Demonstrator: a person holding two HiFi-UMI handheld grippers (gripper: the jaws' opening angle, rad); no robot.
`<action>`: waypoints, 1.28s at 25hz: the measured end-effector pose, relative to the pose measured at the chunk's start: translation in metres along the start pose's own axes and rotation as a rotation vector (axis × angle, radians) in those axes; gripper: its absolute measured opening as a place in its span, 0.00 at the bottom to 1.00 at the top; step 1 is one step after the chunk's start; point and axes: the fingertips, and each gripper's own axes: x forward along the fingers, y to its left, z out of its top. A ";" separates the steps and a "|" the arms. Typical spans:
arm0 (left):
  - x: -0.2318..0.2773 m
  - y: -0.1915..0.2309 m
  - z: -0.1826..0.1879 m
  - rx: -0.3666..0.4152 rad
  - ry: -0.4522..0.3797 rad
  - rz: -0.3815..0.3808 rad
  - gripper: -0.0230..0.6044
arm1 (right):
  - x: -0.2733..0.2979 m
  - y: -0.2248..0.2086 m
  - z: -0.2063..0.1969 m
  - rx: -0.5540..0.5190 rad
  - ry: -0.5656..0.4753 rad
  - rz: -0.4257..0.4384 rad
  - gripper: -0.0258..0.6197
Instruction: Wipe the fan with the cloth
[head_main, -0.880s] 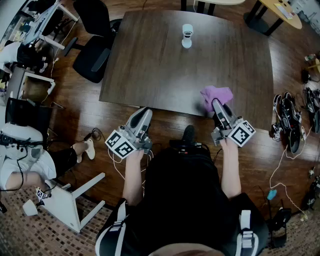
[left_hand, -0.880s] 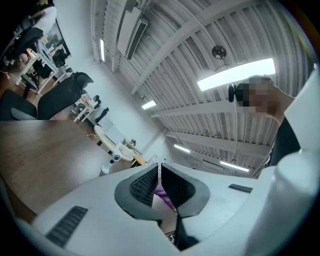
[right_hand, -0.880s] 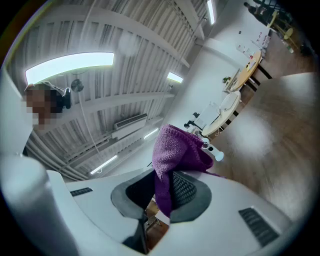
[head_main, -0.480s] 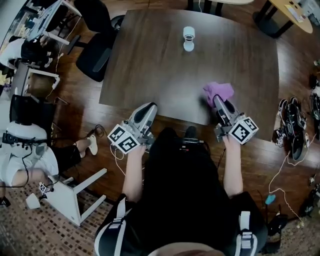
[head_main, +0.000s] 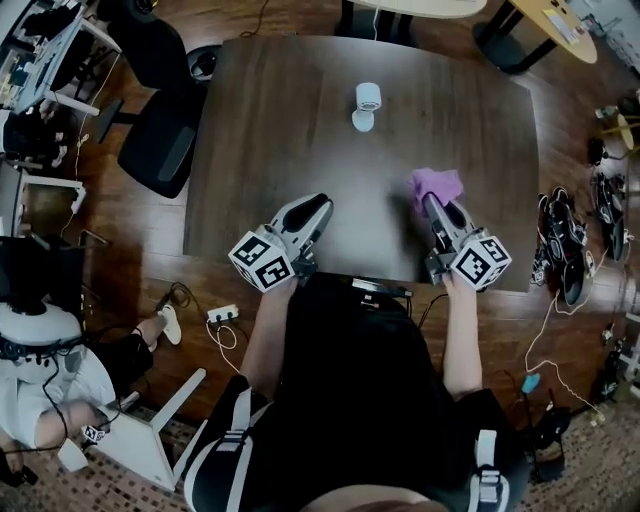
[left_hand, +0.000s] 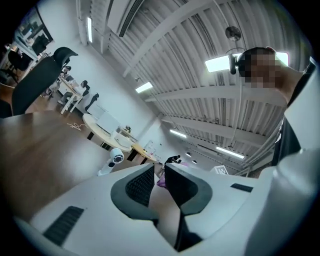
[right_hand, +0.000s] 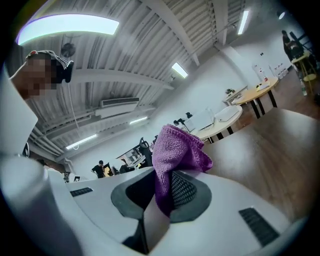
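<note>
Two tongs are held out over the near edge of the counter (head_main: 280, 130), one in each hand, both forearms reaching forward from the body. The left tongs (head_main: 318, 205) lie about level and angle inward towards the counter's middle, with the marker cube (head_main: 262, 262) at the rear, just in front of the hand. In the left gripper view the jaws are clenched almost pad to pad, with nothing between them. The right tongs (head_main: 428, 200) point nearly straight ahead, nose tipped slightly down, over the near right part of the counter, and the right forearm runs straight back to the body. Their jaws are clamped on the cloth (right_hand: 175, 147): one purple fold is pinched between the pads and the rest bunches up and out past the tips. Whether the hanging part touches the counter I cannot tell. The fan (head_main: 366, 105), small and white, stands upright on its base near the far middle of the counter, well apart from both tongs and from the cloth. It is ahead of the left tongs and to the far left of the right tongs. The counter carries only the fan. A black chair (head_main: 160, 145) stands off the counter's left edge, and shoes (head_main: 565, 250) lie on the floor (head_main: 140, 270) to its right.
</note>
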 end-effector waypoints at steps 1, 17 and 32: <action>0.006 0.009 0.002 -0.011 0.002 -0.018 0.13 | 0.009 -0.003 0.003 -0.017 0.010 -0.023 0.13; 0.124 0.105 0.017 0.462 0.204 0.098 0.29 | 0.169 -0.034 0.084 -0.378 0.111 -0.058 0.13; 0.237 0.158 -0.019 0.942 0.613 0.116 0.41 | 0.262 -0.089 0.046 -0.206 0.205 0.121 0.13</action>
